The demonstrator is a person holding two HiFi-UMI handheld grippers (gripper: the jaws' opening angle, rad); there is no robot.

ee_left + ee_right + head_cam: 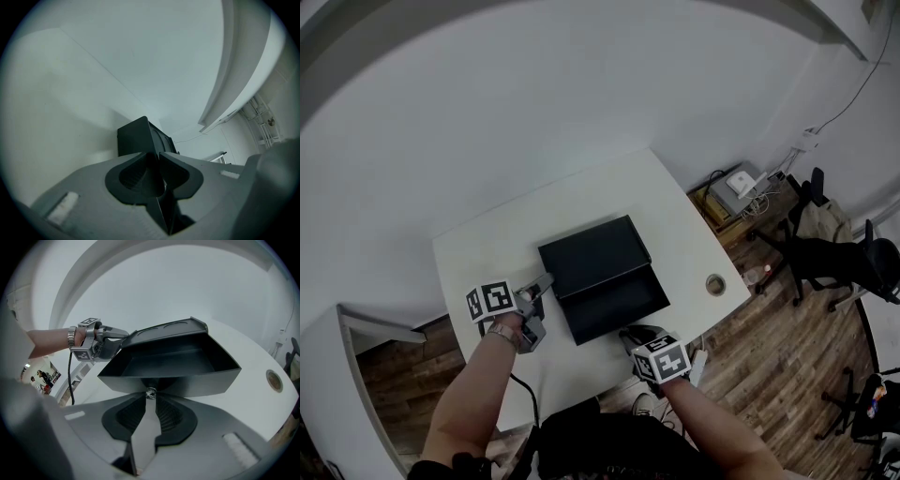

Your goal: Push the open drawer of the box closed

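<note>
**Gripping the knob (150,393) of an open drawer (173,373)**

The right gripper (150,398) is clenched on the small knob at its tips, with the pulled-out drawer just beyond. The left gripper (155,157) clamps the side edge of the box (592,251).

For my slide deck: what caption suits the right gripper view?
Right gripper pinches the knob of the open black drawer; left gripper holds the box.
</note>
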